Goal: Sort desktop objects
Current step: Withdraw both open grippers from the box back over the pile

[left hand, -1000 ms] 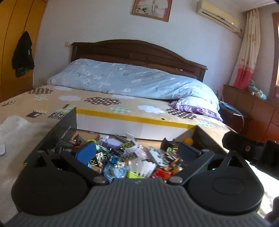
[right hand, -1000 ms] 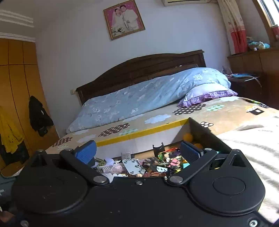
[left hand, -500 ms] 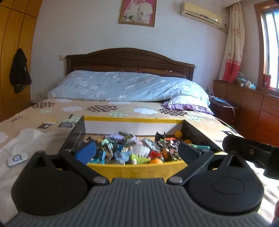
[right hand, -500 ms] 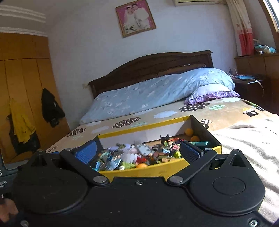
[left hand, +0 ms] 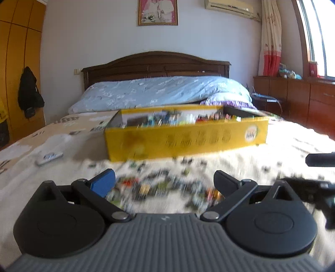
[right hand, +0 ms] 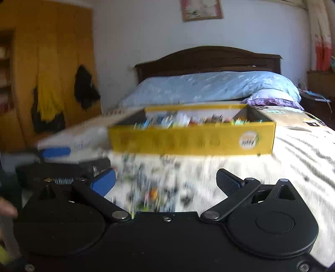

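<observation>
Blurring hits both views hard. Small scattered pieces (left hand: pixel 159 188) on the white blanket (left hand: pixel 251 159) read as coloured smears only; shapes, types and which way any single piece points cannot be told. They lie loose on the blanket between the grippers and the yellow box (left hand: pixel 184 142), spread left to right in a band, densest just beyond the fingertips. Right wrist view shows the same scatter (right hand: pixel 155 188), equally smeared.

Yellow box sits on the bed (left hand: pixel 73 123) further off, open top, long axis running left-right across the view, long printed side facing the cameras. Print on that side is unreadable apart from a round logo near its right end. Contents poke just over the rim as a jumble of colours, not identifiable. Flaps stand open at both ends.

Left gripper (left hand: pixel 164 182): jaws spread wide, nothing between them, hovering over the near edge of the scatter. Right gripper (right hand: pixel 165 181): jaws likewise wide apart and empty. Part of the right gripper shows at the right edge of the left view, cut off and dark. In the right view the left gripper's blue fingertip (right hand: pixel 55 152) shows at the left, streaked by motion.

White remote-like device (left hand: pixel 49 156) lies on the bed left of the box, details too small to tell. Blue quilt (left hand: pixel 163 92) and headboard (left hand: pixel 155 62) beyond. Framed picture (left hand: pixel 158 11) on the wall, top cropped.
</observation>
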The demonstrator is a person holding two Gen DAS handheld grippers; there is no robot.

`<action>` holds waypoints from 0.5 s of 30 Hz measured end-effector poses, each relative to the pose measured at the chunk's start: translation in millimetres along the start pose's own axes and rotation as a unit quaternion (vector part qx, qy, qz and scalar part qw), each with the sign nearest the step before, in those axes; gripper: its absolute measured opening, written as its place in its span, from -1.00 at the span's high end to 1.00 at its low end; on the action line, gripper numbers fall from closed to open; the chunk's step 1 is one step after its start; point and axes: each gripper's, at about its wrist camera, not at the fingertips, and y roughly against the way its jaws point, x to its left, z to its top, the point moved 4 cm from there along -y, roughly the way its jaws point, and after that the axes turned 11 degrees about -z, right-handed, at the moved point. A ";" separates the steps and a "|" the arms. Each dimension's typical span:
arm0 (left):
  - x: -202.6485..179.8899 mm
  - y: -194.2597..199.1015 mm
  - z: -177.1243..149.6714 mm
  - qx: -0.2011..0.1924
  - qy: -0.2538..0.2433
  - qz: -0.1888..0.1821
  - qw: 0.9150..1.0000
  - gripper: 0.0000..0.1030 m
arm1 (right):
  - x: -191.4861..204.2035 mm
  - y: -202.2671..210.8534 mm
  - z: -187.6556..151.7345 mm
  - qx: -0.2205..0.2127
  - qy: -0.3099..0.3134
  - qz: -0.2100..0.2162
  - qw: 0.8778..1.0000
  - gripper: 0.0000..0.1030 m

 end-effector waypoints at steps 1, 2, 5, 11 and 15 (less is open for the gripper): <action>3.4 1.9 -8.0 0.004 -0.004 0.007 1.000 -1.00 | 5.8 2.9 -12.2 -0.003 0.010 0.000 1.000 -1.00; 7.4 2.9 -15.8 0.010 -0.009 0.018 1.000 -1.00 | 11.7 6.9 -24.9 -0.006 0.018 0.000 1.000 -1.00; 16.6 6.0 -31.2 0.018 -0.024 0.052 0.998 -1.00 | 22.4 11.1 -52.8 -0.005 0.012 -0.002 1.000 -1.00; 42.3 1.9 -33.2 0.009 0.026 0.079 0.996 -1.00 | 18.7 6.6 -72.2 -0.004 -0.023 -0.018 1.000 -1.00; 57.4 -13.9 -31.7 0.018 0.049 0.133 0.990 -1.00 | 13.5 3.7 -70.0 -0.002 -0.018 -0.028 0.999 -1.00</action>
